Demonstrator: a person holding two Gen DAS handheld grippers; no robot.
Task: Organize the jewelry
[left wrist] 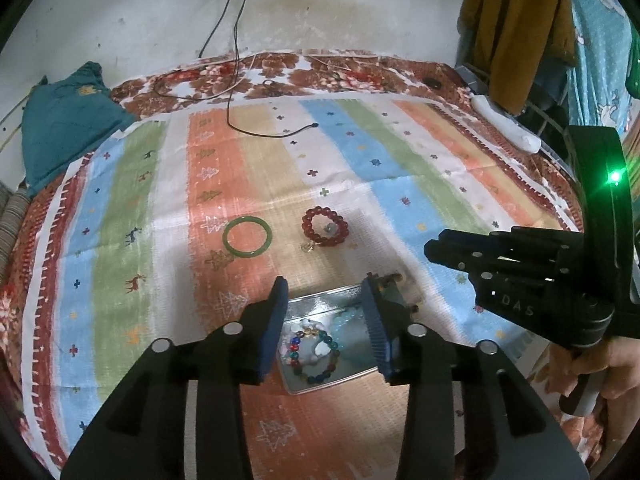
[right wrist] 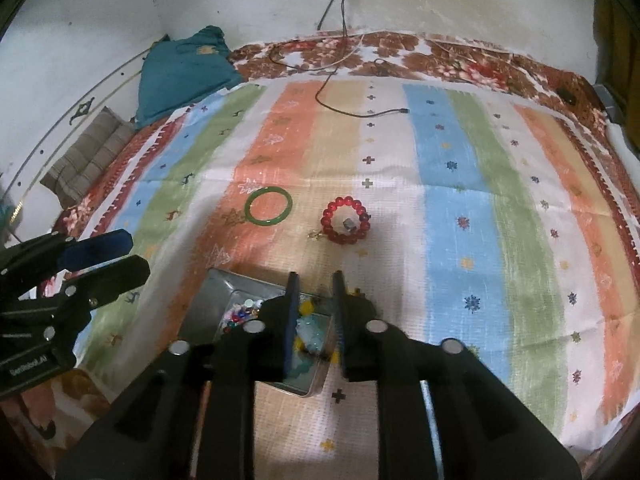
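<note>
Striped cloth (left wrist: pixel 344 152) over floral bedspread (left wrist: pixel 320 68), stained wall (left wrist: pixel 160 8) behind; L gripper (left wrist: pixel 326 320) & R gripper (right wrist: pixel 316 320) jaws apart, empty, above tin (left wrist: pixel 320 300).

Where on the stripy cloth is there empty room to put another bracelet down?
Free: the wide blue, green and orange stripes right of the red bead bracelet, and the stripes left of the green bangle. There's also bare cloth beyond both, up to the black cable. Crowded: the metal tin, already holding beads, with both grippers over it.
</note>
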